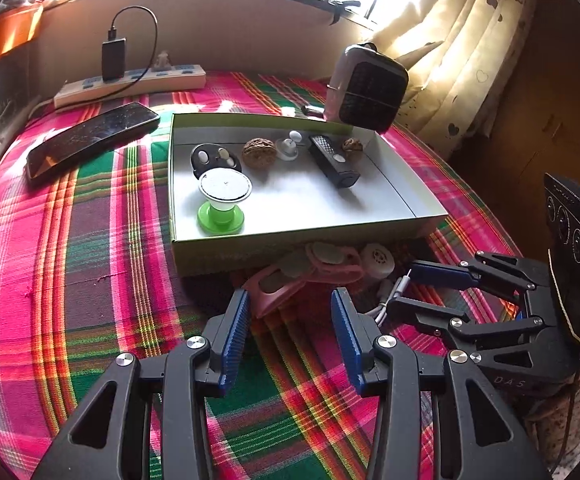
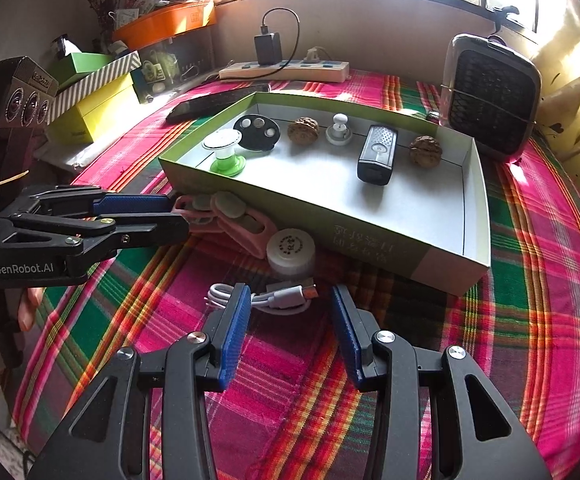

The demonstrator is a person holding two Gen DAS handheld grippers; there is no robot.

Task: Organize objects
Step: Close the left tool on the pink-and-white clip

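I see the green tray (image 2: 370, 236) mid-desk; along its near wall lie the pink clip (image 2: 225, 216), white puck (image 2: 291, 249) and coiled cable (image 2: 277, 299). My right hand-held gripper (image 2: 290, 312) is open, empty, straddling the cable just ahead. The left hand-held gripper (image 1: 290, 316), open, faces the clip.

phone (image 1: 89, 140) | power strip (image 1: 129, 84) | heater (image 1: 366, 88) | curtain (image 1: 470, 40)

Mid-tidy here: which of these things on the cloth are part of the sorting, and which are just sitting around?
Job: box, pink holder, white round case, white cable, items already in the box.
Lying about: phone, power strip, small fan, stacked boxes.
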